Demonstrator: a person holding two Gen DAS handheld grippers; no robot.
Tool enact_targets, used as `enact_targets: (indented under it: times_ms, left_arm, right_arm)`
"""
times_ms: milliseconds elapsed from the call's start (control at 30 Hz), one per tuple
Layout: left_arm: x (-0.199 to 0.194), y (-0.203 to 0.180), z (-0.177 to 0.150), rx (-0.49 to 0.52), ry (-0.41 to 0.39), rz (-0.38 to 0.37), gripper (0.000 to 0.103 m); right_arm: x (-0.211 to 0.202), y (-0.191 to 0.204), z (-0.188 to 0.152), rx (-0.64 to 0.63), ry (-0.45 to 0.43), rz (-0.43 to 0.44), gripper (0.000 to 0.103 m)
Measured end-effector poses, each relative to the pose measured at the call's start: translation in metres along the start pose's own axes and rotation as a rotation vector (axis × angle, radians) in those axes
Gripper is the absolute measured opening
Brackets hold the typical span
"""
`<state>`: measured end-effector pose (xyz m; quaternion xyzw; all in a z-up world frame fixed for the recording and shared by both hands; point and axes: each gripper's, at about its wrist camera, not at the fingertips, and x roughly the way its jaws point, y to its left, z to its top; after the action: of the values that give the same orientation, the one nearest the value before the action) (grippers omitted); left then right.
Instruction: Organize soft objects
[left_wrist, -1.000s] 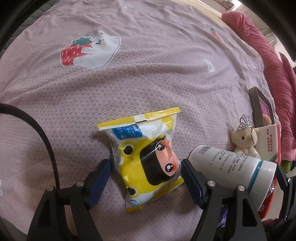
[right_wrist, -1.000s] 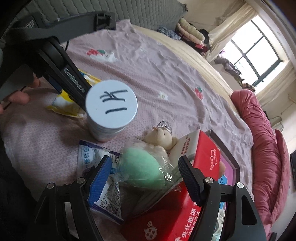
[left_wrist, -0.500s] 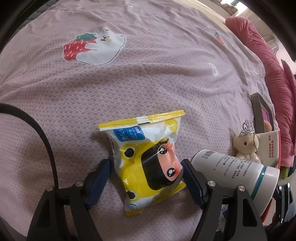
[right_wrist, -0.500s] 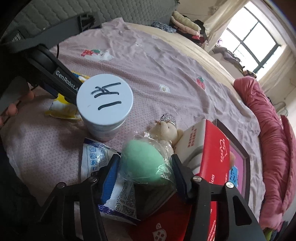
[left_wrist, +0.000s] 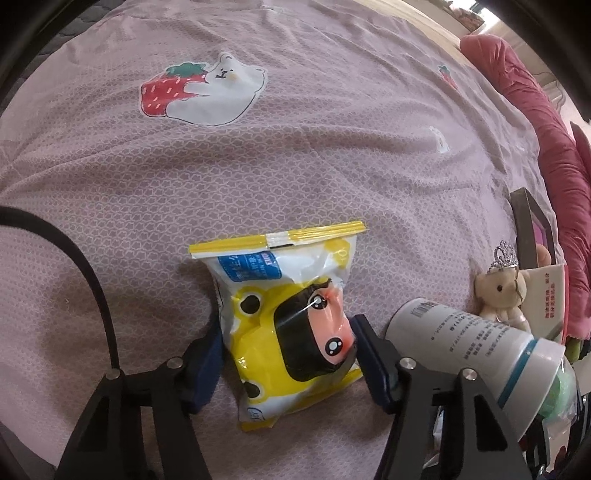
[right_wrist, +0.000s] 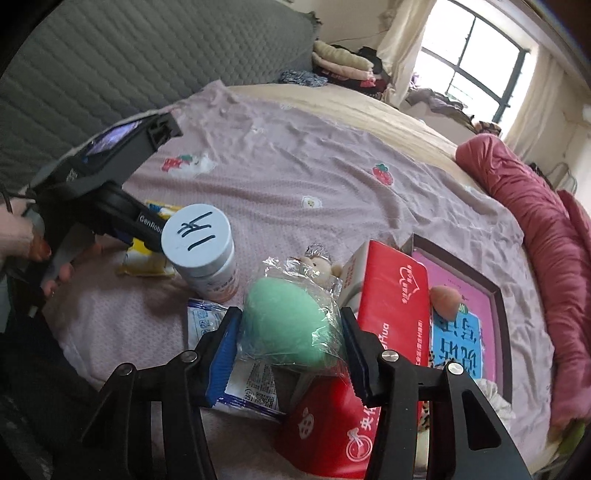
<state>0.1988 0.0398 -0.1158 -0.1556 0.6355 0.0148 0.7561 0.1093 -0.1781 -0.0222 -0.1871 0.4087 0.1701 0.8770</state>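
Right gripper: we see its blue-padded fingers pressed against both sides of a green sponge wrapped in clear plastic, gripping it. The sponge sits above a red box and a blue-and-white packet. Just behind stands a white bottle with black marks on its lid; a small teddy bear peeks out beside it. To the right lies a framed pink tray holding a peach-coloured sponge.

Left gripper: we note its jaws closing on a yellow snack bag lying flat on the bed. Both dark fingers touch the bag's sides. The white bottle lies just right of the right finger, the teddy bear beyond it. A hand holds this gripper's handle.
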Motion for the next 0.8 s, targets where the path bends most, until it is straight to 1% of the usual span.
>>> enact_targets:
  times_ms: [167,300,400,467,600,733,800]
  left_arm:
    - [-0.005,0.005,-0.004,-0.008,-0.012,-0.021,0.06]
    - [-0.013,0.011,-0.012,-0.021,-0.01,-0.022,0.059]
    - [-0.022,0.016,-0.017,-0.027,-0.023,-0.023,0.059]
    - [-0.03,0.018,-0.021,-0.024,-0.035,-0.019,0.059]
    - [-0.052,0.016,-0.027,0.015,-0.078,0.009,0.059]
    - [-0.075,0.015,-0.031,0.037,-0.121,0.013,0.059]
    - [-0.086,0.014,-0.032,0.043,-0.139,0.001,0.059]
  right_arm:
    - [-0.005,0.001,-0.001,0.02,-0.006,0.012,0.054]
    - [-0.013,-0.001,0.002,0.03,-0.028,0.002,0.054]
    - [-0.019,-0.002,0.003,0.039,-0.041,-0.002,0.054]
    - [-0.023,-0.003,0.004,0.049,-0.05,-0.003,0.054]
    - [-0.03,-0.003,0.005,0.062,-0.064,-0.004,0.054]
    - [-0.036,-0.004,0.006,0.074,-0.075,-0.007,0.054]
    - [-0.04,-0.004,0.007,0.081,-0.082,-0.01,0.054]
